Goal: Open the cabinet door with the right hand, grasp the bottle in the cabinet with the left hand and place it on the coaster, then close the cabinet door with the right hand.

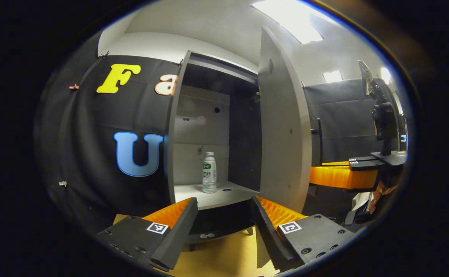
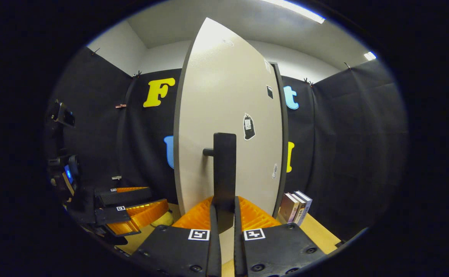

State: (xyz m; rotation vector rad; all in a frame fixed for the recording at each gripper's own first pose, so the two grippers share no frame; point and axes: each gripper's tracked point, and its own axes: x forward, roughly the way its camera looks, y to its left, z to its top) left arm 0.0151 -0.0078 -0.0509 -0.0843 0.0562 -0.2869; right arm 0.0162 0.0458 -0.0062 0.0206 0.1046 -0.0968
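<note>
Cabinet point(image 1: 178, 115) as landmark: door point(image 1: 282, 127) swung wide open on its right side. Bottle point(image 1: 209, 172) stands upright on the cabinet's lower shelf point(image 1: 224, 198), toward the back, near a small hole in the shelf. Left hand-held gripper point(image 1: 224, 215) sits just in front of the shelf edge, fingers spread apart, nothing between them, bottle well beyond. Right hand-held gripper point(image 2: 224, 219) is at the door's outer face, both fingers pressed on the dark handle point(image 2: 224, 169). Books point(image 2: 295, 207) lean on the desk point(image 2: 316, 232) right of the door.
</note>
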